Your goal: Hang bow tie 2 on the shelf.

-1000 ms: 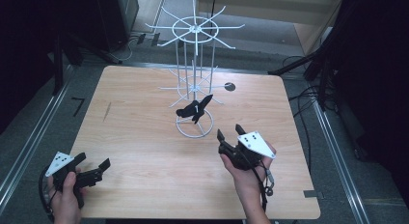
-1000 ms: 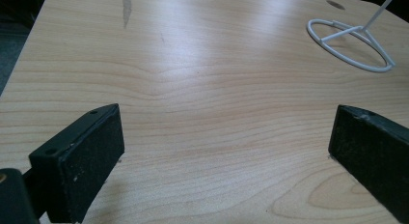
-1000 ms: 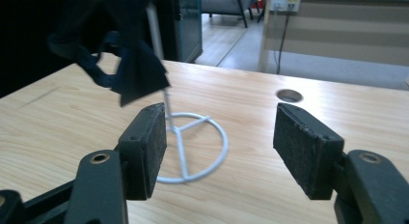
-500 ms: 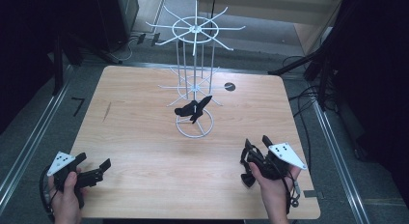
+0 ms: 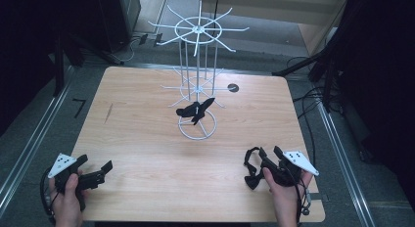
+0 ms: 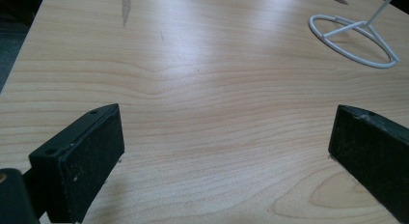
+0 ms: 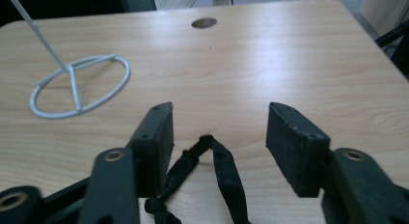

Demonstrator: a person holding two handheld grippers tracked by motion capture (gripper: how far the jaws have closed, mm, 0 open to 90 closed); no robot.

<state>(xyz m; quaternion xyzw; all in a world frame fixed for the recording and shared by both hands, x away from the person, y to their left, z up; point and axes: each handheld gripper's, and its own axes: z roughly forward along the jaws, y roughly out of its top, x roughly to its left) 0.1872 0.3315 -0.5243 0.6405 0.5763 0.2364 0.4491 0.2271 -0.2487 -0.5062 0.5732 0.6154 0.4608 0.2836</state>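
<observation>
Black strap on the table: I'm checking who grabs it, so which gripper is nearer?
Right. The right gripper straddles the black strap; the left gripper sits far across the table.

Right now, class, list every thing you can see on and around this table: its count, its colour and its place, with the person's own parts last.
Light wooden table: one, centre of the high view.
White wire display rack with a ring base: one, standing mid-table.
Black bow-shaped clip: one, hanging on the rack's lower arms.
Black knotted fabric band: one, lying on the table between the right tongs' jaws.
Dark round hole: one, in the table's far right.
Left tongs: black, near left edge, jaws apart.
Right tongs: black, near right edge, jaws apart.
</observation>
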